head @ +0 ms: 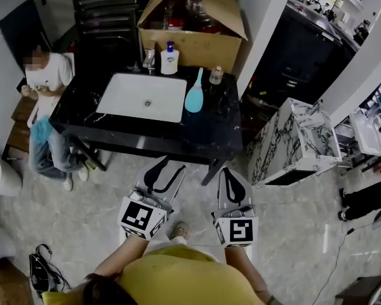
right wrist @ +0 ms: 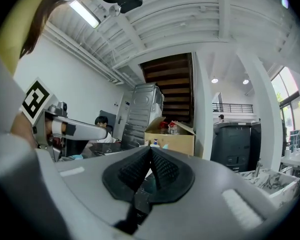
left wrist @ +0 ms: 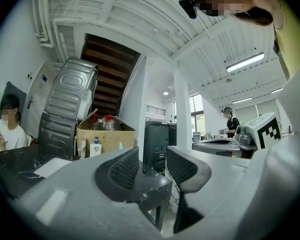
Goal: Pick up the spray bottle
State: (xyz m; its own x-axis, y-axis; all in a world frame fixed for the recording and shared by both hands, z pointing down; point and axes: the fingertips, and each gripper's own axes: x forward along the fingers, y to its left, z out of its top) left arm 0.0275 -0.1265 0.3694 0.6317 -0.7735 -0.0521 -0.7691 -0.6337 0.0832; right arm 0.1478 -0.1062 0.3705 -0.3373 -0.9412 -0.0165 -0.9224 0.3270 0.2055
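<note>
Lying on the black marble tabletop, well ahead of both grippers and just beside the white rectangular sink, is the teal plastic spray bottle. The left gripper stands parted and empty; the right gripper is pinched closed on nothing.

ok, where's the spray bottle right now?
Head view, centre: the blue spray bottle is on the black counter at the right edge of the white sink, a small jar just right of its top.
</note>
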